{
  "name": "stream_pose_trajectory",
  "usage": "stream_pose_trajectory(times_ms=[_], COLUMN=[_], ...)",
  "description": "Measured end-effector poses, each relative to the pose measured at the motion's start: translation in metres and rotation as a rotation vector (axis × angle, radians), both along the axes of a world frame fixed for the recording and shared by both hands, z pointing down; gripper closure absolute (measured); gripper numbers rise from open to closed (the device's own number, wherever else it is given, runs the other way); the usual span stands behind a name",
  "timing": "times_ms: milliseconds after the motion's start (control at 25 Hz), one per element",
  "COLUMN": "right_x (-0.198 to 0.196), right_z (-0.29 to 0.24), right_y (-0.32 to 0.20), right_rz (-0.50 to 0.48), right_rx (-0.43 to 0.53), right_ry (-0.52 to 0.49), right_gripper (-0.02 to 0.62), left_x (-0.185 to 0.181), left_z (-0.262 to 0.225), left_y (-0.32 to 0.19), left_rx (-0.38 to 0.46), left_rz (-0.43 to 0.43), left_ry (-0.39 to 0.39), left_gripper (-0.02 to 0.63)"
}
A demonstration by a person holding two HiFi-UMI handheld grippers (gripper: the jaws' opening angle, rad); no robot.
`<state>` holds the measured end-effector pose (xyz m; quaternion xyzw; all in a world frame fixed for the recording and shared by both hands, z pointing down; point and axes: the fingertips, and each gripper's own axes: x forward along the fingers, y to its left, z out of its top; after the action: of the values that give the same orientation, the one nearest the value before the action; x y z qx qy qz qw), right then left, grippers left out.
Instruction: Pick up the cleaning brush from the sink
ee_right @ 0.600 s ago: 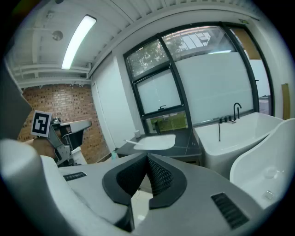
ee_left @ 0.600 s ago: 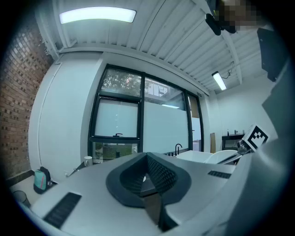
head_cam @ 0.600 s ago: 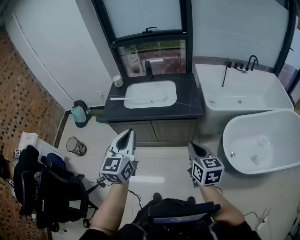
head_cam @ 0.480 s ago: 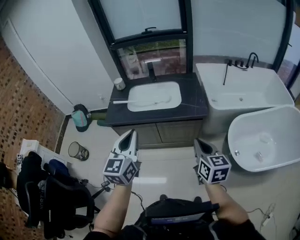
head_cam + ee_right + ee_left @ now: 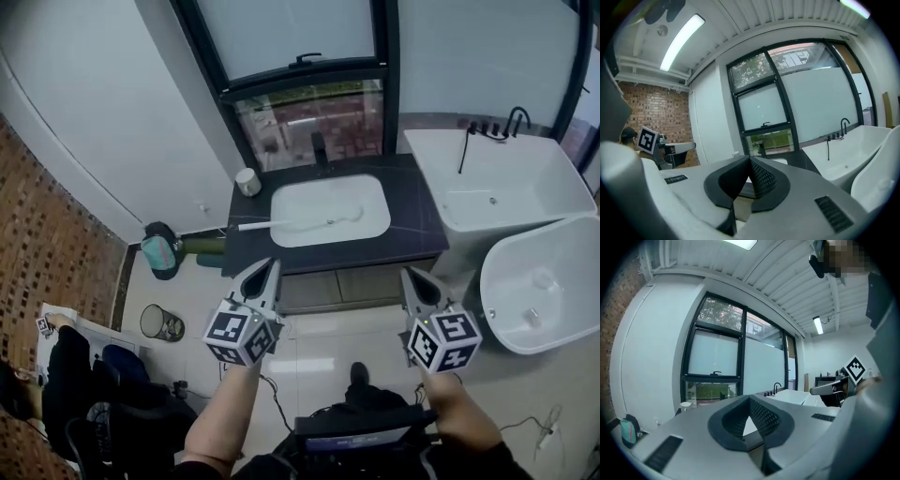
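Observation:
The cleaning brush (image 5: 281, 223) has a long white handle. It lies across the left rim of the white sink (image 5: 361, 225), which is set in a dark countertop (image 5: 417, 225); its head end reaches into the basin. My left gripper (image 5: 271, 266) and right gripper (image 5: 410, 275) hang side by side in front of the vanity cabinet, short of the counter and pointing at it. Both are shut with nothing between the pads, as the left gripper view (image 5: 750, 400) and right gripper view (image 5: 750, 160) show. The brush is hidden behind the jaws in both gripper views.
A white cup (image 5: 247, 181) stands at the counter's back left and a black tap (image 5: 320, 146) behind the basin. Two white bathtubs (image 5: 497, 187) (image 5: 544, 281) fill the right side. A teal bag (image 5: 159, 251), a wire bin (image 5: 161, 322) and a loaded chair (image 5: 103, 384) stand at left.
The vanity and sink have come nearer in the head view. Both grippers, still shut, have advanced toward the cabinet front and stand a little farther apart.

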<state>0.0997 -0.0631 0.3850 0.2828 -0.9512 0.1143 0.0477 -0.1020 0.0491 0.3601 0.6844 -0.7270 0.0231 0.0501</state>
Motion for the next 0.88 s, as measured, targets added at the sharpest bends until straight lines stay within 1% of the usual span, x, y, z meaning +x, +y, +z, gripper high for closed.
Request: stream_pose_trajectory(times_ms=[80, 120, 240, 360, 480, 520, 600, 640, 680, 760, 840, 880], right_x=[-0.043, -0.065, -0.126, -0.189, -0.251, -0.267, -0.289, -0.297, -0.304, -0.317, -0.328, -0.332], right_z=[0.003, 0.004, -0.005, -0.017, -0.022, -0.022, -0.015, -0.01, -0.005, 0.004, 0.013, 0.018], right_y=[-0.024, -0.035, -0.069, -0.101, -0.116, -0.123, -0.135, -0.139, -0.144, -0.155, -0.166, -0.172], right_rz=[-0.014, -0.022, -0.028, -0.006, -0.006, 0.005, 0.057, 0.09, 0.123, 0.176, 0.199, 0.202], right_rx=[0.021, 0.019, 0.025, 0.02, 0.039, 0.045, 0.033, 0.02, 0.005, -0.023, -0.036, -0.042], right_ry=[0.025, 0.03, 0.022, 0.03, 0.053, 0.05, 0.032, 0.019, 0.007, -0.007, -0.001, 0.006], right_gripper=[0.621, 0.621, 0.621, 0.621, 0.621, 0.621, 0.621, 0.621, 0.621, 0.621, 0.621, 0.621], left_x=[-0.045, -0.068, -0.136, -0.206, -0.267, -0.282, -0.302, -0.311, -0.32, -0.343, -0.36, -0.363], left_z=[0.004, 0.005, -0.001, -0.008, 0.001, 0.005, 0.02, 0.028, 0.037, 0.05, 0.063, 0.071], left_y=[-0.026, -0.037, -0.068, -0.098, -0.124, -0.135, -0.155, -0.164, -0.173, -0.193, -0.214, -0.224], left_rx=[-0.004, -0.012, -0.035, -0.069, -0.125, -0.13, -0.148, -0.167, -0.189, -0.225, -0.26, -0.288], left_rz=[0.001, 0.004, 0.021, 0.036, 0.106, 0.142, 0.24, 0.293, 0.333, 0.369, 0.4, 0.435], left_ry=[0.04, 0.047, -0.007, -0.007, -0.027, -0.031, -0.02, -0.023, -0.041, -0.085, -0.105, -0.119], left_gripper=[0.621, 0.621, 0.621, 0.621, 0.621, 0.621, 0.62, 0.574, 0.572, 0.572, 0.572, 0.571])
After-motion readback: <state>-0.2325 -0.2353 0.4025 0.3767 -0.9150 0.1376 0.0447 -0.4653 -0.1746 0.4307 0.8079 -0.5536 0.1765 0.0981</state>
